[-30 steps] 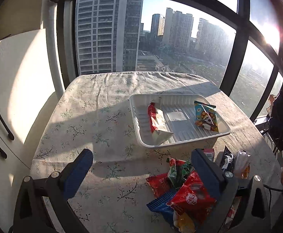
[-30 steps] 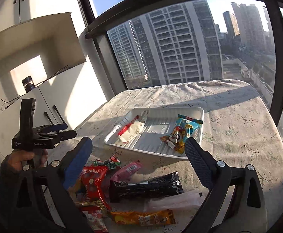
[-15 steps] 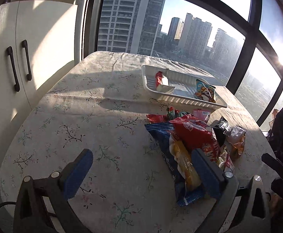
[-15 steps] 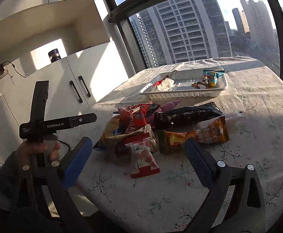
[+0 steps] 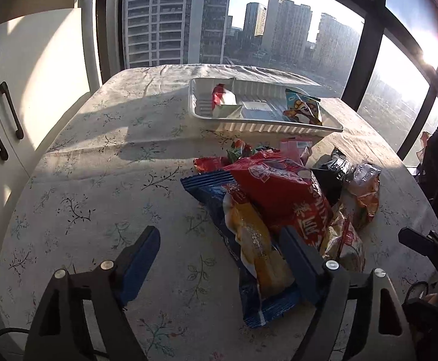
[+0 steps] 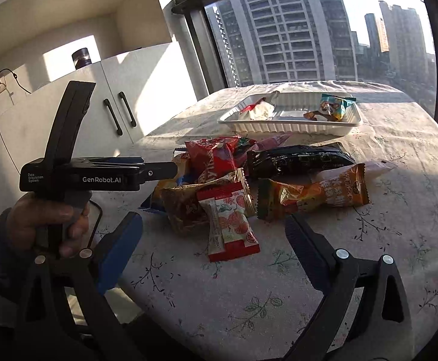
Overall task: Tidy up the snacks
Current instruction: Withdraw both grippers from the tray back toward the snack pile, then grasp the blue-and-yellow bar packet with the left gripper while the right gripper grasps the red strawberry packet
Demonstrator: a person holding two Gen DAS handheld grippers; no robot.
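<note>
My left gripper (image 5: 219, 255) hovers low over the flowered tablecloth (image 5: 98, 180), its jaws closing with only the near edge of the blue packet (image 5: 215, 192) in the gap, the pads touching nothing. The snack pile (image 5: 279, 198) lies at centre and lower right of the left wrist frame, just beyond and partly behind the finger on that side. The pile is a loose heap of crinkled wrappers: a red bag (image 5: 282, 192) on top, a yellow pack (image 5: 255, 240) on the blue one, a black pouch (image 5: 330, 174) and an orange packet (image 5: 366, 192) to the right. Beyond it, upper centre, sits the white ribbed tray (image 5: 264, 126) holding a red-and-white packet (image 5: 223, 102) and a cartoon-printed one (image 5: 301, 109). In the right wrist frame, my right gripper (image 6: 212, 237) stands spread, with a red-and-white strawberry packet (image 6: 229, 222) lying on the cloth between its fingers, untouched. My left hand (image 6: 41, 225) grips its handle at lower left.
</note>
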